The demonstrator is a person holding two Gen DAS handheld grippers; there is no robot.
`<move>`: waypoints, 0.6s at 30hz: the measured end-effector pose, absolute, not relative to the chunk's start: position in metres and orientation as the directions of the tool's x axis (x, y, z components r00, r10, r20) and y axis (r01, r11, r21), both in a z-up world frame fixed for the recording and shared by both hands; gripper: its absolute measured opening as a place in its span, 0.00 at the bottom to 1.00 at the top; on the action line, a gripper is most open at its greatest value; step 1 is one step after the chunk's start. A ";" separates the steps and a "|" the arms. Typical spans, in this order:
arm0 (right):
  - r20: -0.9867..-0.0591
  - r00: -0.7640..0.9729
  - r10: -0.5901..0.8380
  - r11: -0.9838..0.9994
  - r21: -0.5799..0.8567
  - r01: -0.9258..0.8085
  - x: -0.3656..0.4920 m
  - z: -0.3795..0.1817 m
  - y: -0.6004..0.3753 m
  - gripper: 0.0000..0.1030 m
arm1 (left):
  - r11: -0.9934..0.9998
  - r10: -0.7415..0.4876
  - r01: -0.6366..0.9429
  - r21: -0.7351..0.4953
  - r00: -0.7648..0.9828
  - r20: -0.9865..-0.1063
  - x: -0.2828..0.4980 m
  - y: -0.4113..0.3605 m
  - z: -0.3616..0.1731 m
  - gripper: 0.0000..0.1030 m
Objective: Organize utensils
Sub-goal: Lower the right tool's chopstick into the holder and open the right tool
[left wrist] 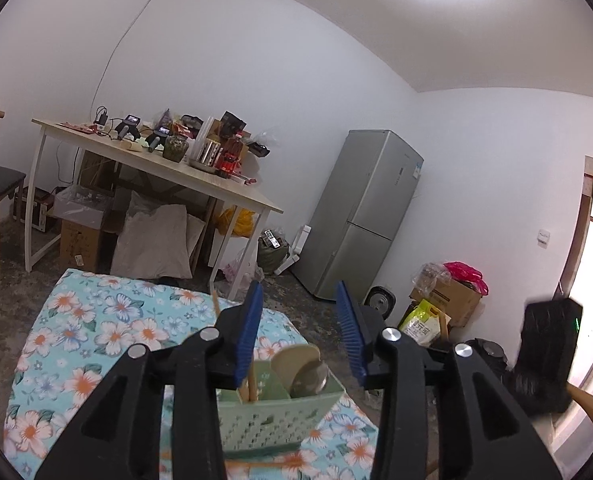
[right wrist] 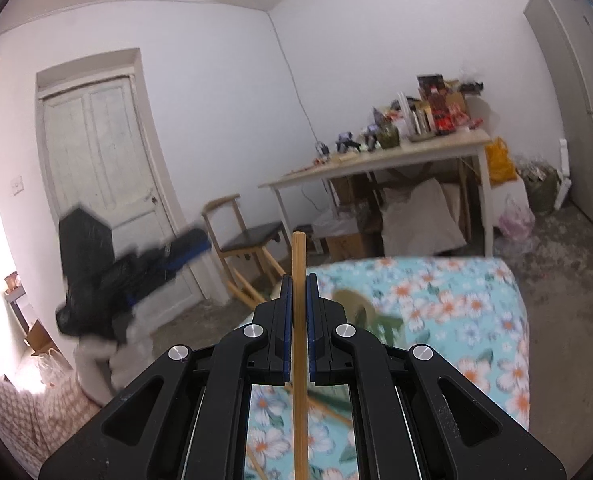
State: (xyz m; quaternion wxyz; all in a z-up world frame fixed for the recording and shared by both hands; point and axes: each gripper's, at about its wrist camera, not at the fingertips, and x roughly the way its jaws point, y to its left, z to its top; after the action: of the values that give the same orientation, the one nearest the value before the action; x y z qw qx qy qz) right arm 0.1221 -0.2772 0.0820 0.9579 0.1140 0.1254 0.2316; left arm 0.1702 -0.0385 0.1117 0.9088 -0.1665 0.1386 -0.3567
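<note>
green basket at near edge of floral-cloth desk, holding one spoon and two chopsticks | left gripper above it, jaws spread, nothing between | right gripper jaws pinching one upright chopstick | cloth beyond bare | wooden chair past far edge

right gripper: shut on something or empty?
Shut on a wooden chopstick: the right gripper has both blue pads pressed against it, stick upright between them.
</note>
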 end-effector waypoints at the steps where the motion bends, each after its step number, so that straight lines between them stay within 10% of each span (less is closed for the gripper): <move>1: -0.169 0.860 0.481 0.861 0.275 -0.428 0.126 0.089 -0.275 0.04 | 0.691 -0.694 0.601 -0.401 0.707 -0.136 0.165 -0.033 0.109 0.38; 18: -0.041 0.848 0.529 0.839 0.175 -0.515 0.238 0.159 -0.208 0.05 | 0.753 -0.613 0.443 -0.487 0.740 -0.275 0.122 0.058 0.025 0.48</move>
State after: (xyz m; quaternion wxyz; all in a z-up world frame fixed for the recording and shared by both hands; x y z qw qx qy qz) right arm 0.2377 -0.2084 0.1585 0.9580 0.0788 0.0440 0.2724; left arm 0.1219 0.0576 0.0250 0.9113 -0.1992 0.2141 -0.2897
